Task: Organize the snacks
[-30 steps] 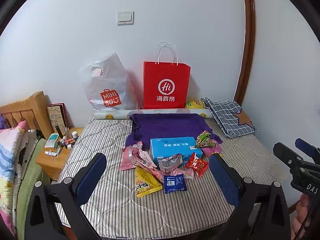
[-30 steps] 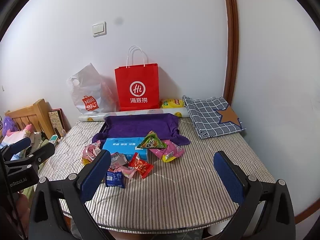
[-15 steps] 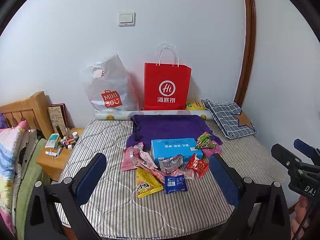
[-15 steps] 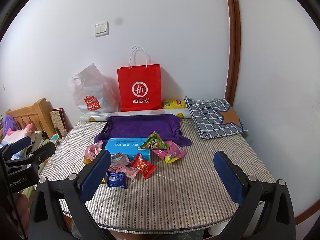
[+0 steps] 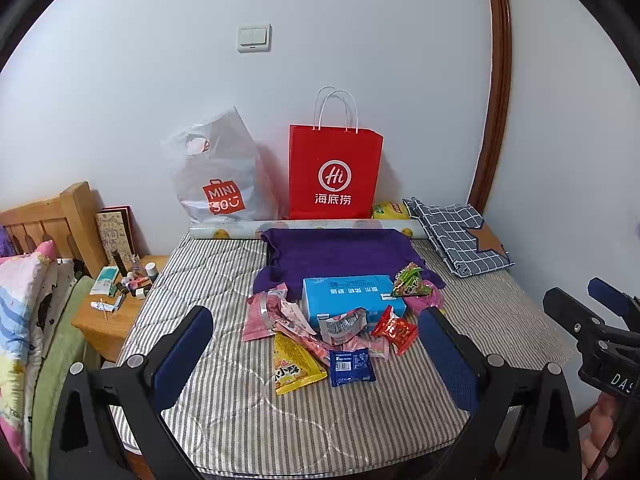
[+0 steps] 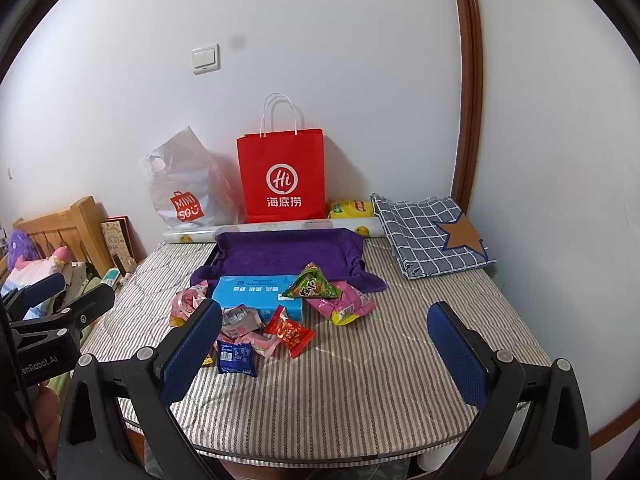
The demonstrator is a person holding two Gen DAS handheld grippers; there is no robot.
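Note:
Several snack packets lie in a heap on the striped mattress (image 5: 224,396): a yellow packet (image 5: 294,364), a dark blue packet (image 5: 351,367), a red packet (image 5: 394,329), a green triangular packet (image 5: 409,280) and pink packets (image 5: 264,312) around a light blue box (image 5: 348,296). A purple cloth-lined tray (image 6: 286,252) lies behind them. My left gripper (image 5: 316,356) is open and empty, above the near edge. My right gripper (image 6: 324,348) is open and empty, further right; the red packet (image 6: 289,331) and blue packet (image 6: 236,358) lie near its left finger.
A red paper bag (image 5: 335,176) and a white Miniso plastic bag (image 5: 220,176) stand against the back wall. A folded checked cloth (image 5: 460,236) lies at the back right. A wooden nightstand (image 5: 116,312) with small bottles stands at the left, beside a bed.
Both grippers have drifted slightly; the scene sits a little lower in both views. Nothing on the mattress has moved, and both grippers stay open.

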